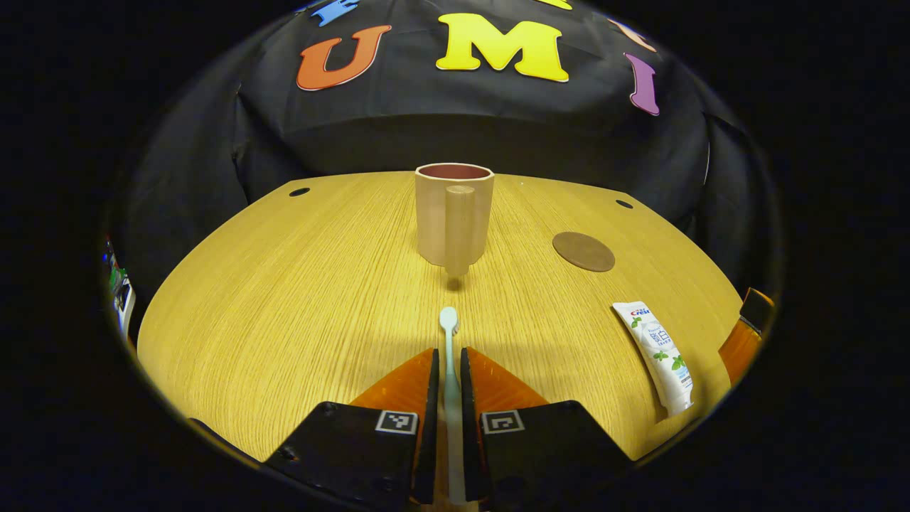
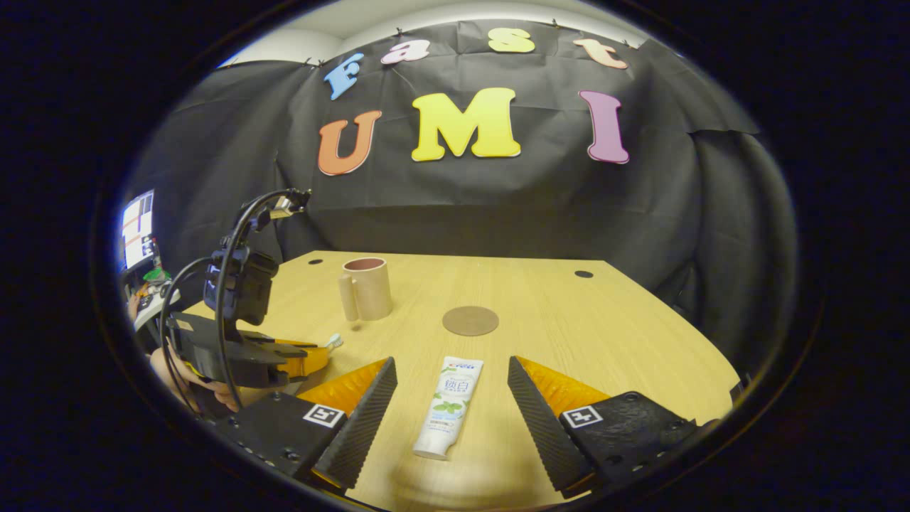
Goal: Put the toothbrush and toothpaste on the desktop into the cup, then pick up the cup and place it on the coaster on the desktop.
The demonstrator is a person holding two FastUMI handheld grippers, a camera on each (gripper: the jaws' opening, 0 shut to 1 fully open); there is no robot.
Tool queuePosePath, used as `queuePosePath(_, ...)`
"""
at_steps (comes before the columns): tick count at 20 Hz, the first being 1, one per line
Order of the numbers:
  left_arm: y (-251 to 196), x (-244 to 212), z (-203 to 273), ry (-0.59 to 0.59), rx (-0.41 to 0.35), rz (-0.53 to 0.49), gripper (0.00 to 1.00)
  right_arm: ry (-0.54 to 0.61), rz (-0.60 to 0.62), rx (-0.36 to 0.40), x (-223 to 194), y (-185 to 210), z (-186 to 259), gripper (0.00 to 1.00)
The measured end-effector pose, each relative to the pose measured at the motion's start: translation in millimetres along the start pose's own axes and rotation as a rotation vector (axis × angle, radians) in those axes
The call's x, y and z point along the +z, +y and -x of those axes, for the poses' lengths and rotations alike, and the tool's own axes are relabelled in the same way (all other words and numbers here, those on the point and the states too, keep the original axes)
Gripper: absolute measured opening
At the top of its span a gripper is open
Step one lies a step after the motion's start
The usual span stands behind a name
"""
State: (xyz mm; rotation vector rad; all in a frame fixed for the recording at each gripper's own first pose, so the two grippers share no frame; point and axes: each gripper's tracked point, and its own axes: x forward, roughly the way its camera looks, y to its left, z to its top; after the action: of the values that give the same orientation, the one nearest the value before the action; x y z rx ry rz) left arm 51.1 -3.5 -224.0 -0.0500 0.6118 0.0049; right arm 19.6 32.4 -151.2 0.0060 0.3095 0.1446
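- We see the bench (image 1: pixel 298 299), a light wood-grain top, carrying every task item; a small dark hole sits near each of its two far corners.
- In the right gripper view, the left tool (image 2: pixel 323 353) sits over the left edge of the bench, cables looping up from its body, with part of a hand below it.
- We note the left tool (image 1: pixel 449 370) in its own view has both fingers pressed narrow on the toothbrush (image 1: pixel 449 334); the brush head juts forward past the fingertips, pointing at the cup and raised off the wood, judging by the shadow beneath.
- In the right gripper view the toothbrush (image 2: pixel 333 343) tip shows just beyond that tool's fingers.
- The right tool (image 2: pixel 449 387) hangs with jaws wide, one finger on either side of the toothpaste, touching nothing we can see.
- The cup (image 1: pixel 455 217) stands upright toward the far middle of the bench, handle facing the left tool, well apart from the brush head. We also mark the cup (image 2: pixel 368 288) in the right gripper view.
- The toothpaste (image 2: pixel 450 405) lies flat near the bench's near edge, cap end toward the camera. In the left gripper view the toothpaste (image 1: pixel 657 355) lies by the right edge.
- The coaster (image 1: pixel 584 251), a flat round brown disc, lies bare to the right of the cup; it also shows as the coaster (image 2: pixel 470 321) beyond the tube.
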Motion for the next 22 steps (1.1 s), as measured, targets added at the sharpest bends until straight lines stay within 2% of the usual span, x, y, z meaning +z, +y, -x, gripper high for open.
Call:
queuePosePath(4, -6.2, 2.6, 4.8, -0.038, -0.064, 0.025, 0.10, 0.042, -0.012, 0.007, -12.6, 5.6, -8.2, 0.98)
queuePosePath(6, -3.6, 4.5, 8.1, -0.057, -0.066, 0.016, 0.08, 0.059, -0.012, 0.007, -18.7, 8.4, -10.4, 0.95)
queuePosePath(9, -1.1, 11.1, 18.5, -0.086, -0.072, 0.033, 0.07, 0.088, -0.015, 0.003, -26.3, 10.9, -14.7, 0.95)
queuePosePath(12, 0.3, 23.4, 34.4, -0.135, -0.070, 0.006, 0.07, 0.119, -0.018, 0.001, -36.2, 14.4, -20.7, 0.95)
queuePosePath(20, -11.4, 55.3, 79.6, -0.239, -0.125, -0.006, 0.07, 0.198, -0.010, -0.049, -51.8, 15.1, -37.6, 0.94)
queuePosePath(21, -11.8, 57.5, 82.6, -0.247, -0.131, -0.005, 0.07, 0.215, -0.016, -0.060, -53.7, 14.6, -39.4, 0.88)
queuePosePath(22, -11.4, 60.1, 87.3, -0.254, -0.136, -0.005, 0.07, 0.237, -0.024, -0.069, -58.6, 13.1, -40.9, 0.88)
